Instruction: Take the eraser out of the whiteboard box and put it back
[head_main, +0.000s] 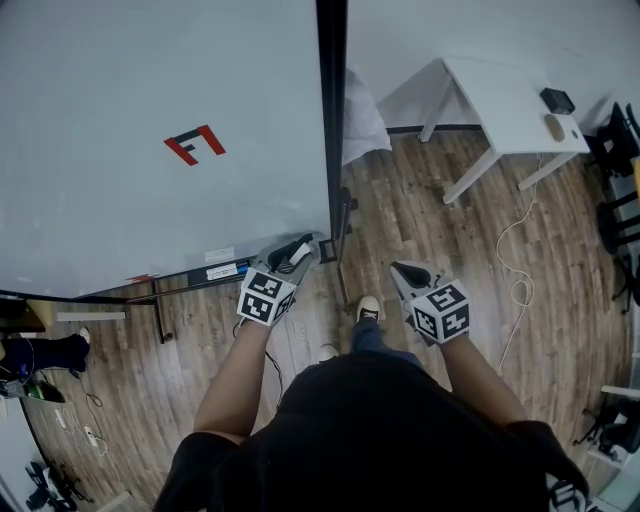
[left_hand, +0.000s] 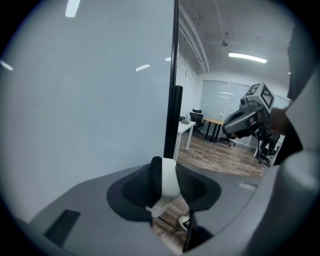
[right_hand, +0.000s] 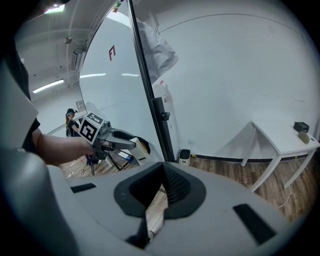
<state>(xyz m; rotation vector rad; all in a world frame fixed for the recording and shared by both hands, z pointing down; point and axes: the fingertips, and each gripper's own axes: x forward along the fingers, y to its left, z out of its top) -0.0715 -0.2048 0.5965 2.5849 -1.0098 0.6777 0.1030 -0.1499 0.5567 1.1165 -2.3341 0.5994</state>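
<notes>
In the head view my left gripper (head_main: 300, 248) is by the lower right corner of the whiteboard (head_main: 150, 130). It is shut on the eraser (head_main: 296, 256), a white block with a black side. The left gripper view shows the eraser (left_hand: 169, 180) upright between the two pads, in front of the board's face. A black tray rail (head_main: 200, 275) runs along the board's lower edge, to the left of that gripper. My right gripper (head_main: 400, 268) hangs over the wood floor to the right, shut and empty. From the right gripper view I see the left gripper (right_hand: 125, 142) carrying the eraser (right_hand: 140, 150).
The whiteboard's black frame post (head_main: 330, 120) stands just behind the left gripper. A white table (head_main: 510, 110) with small items is at the back right, and a white cable (head_main: 515, 250) trails on the floor. The person's shoe (head_main: 368, 310) is between the grippers. Office chairs line the right edge.
</notes>
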